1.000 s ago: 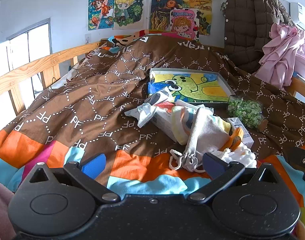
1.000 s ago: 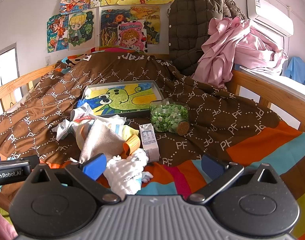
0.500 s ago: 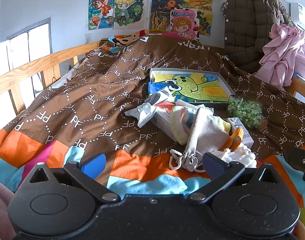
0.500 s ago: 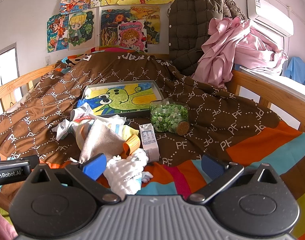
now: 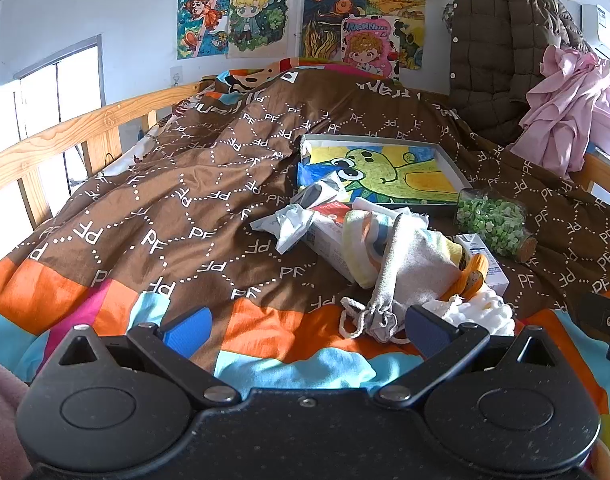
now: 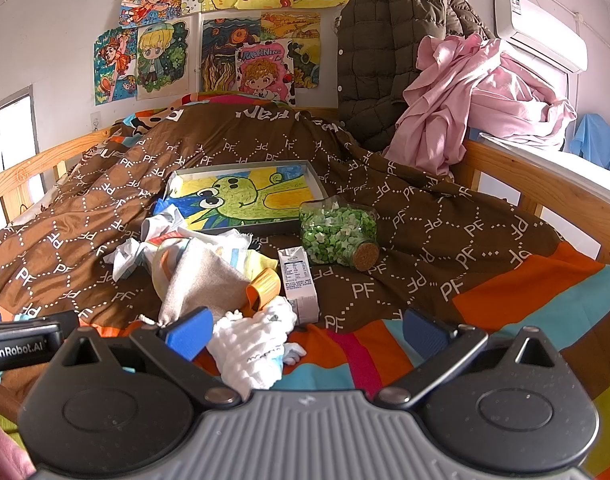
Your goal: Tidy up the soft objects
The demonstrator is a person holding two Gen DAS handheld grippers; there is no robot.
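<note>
A heap of soft things lies on the patterned quilt (image 5: 177,208): a grey drawstring pouch (image 5: 409,276) (image 6: 201,284), a striped cloth (image 5: 365,236) under it, a white fluffy cloth (image 6: 257,340) (image 5: 481,312) and crumpled tissue (image 5: 289,224). My left gripper (image 5: 305,326) is open, low over the quilt, with the pouch's cord just ahead of its right finger. The right gripper (image 6: 305,330) is also open, and the white cloth lies between its fingers near the left one, not gripped.
A shallow box lid with a green dinosaur picture (image 6: 241,196) lies behind the heap. A jar of green stars (image 6: 337,232) lies on its side beside a small milk carton (image 6: 299,276). Wooden rails (image 6: 545,184) edge the bed. A brown jacket and pink clothes (image 6: 465,92) are piled at the far right.
</note>
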